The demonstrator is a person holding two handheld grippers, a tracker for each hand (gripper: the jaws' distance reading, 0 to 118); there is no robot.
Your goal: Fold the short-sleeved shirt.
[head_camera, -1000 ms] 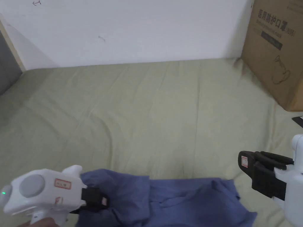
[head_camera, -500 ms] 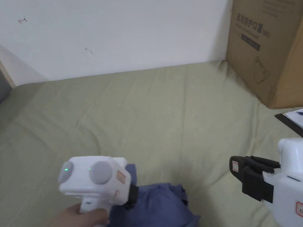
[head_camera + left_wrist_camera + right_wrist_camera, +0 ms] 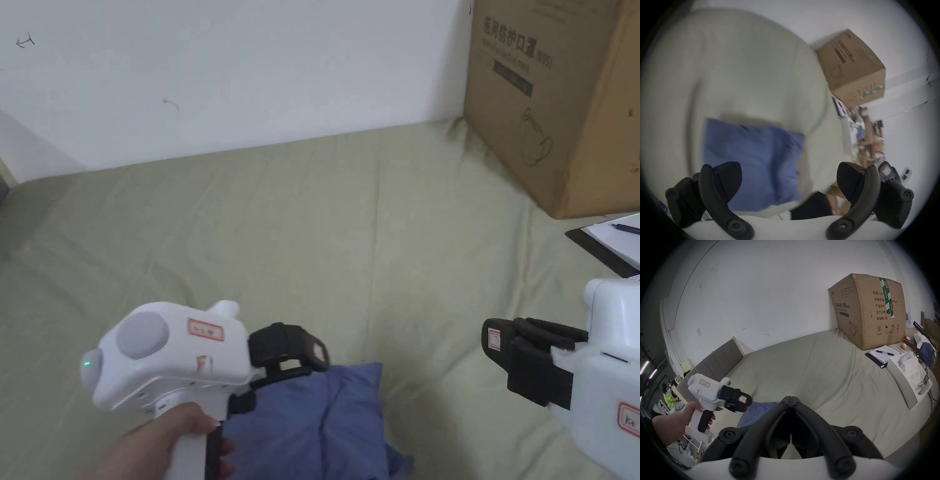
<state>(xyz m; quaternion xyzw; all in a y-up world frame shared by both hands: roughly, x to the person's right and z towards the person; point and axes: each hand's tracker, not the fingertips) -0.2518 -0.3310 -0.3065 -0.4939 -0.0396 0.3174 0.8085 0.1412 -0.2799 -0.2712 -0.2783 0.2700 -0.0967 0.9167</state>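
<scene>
At the bottom of the head view, just left of centre, the shirt lay on the bed as a compact blue bundle, its lower part cut off by the frame edge. The left tongs hung just above its upper left corner, held in a hand. In the left gripper view the jaws stood wide apart with nothing between them, so they were released, and the cloth sat beyond them in the lower middle of that frame. At the lower right of the head view the right tongs hovered over bare sheet, well apart from the shirt. In the right gripper view their two jaws met tip to tip, clenched on nothing.

Judging from the tidy rectangle, the fold looked close to done, and the step in hand was likely letting go and checking the result. To do it well, the left tongs would best rise straight up so the top layer is not dragged. Any pressing or squaring of edges would go better with closed tips, stroking from the middle outward. Soft cloth would spring open if nudged sideways.

Farther back, at the upper right, a cardboard box stood on the bed against the wall, with a notepad beside it.
</scene>
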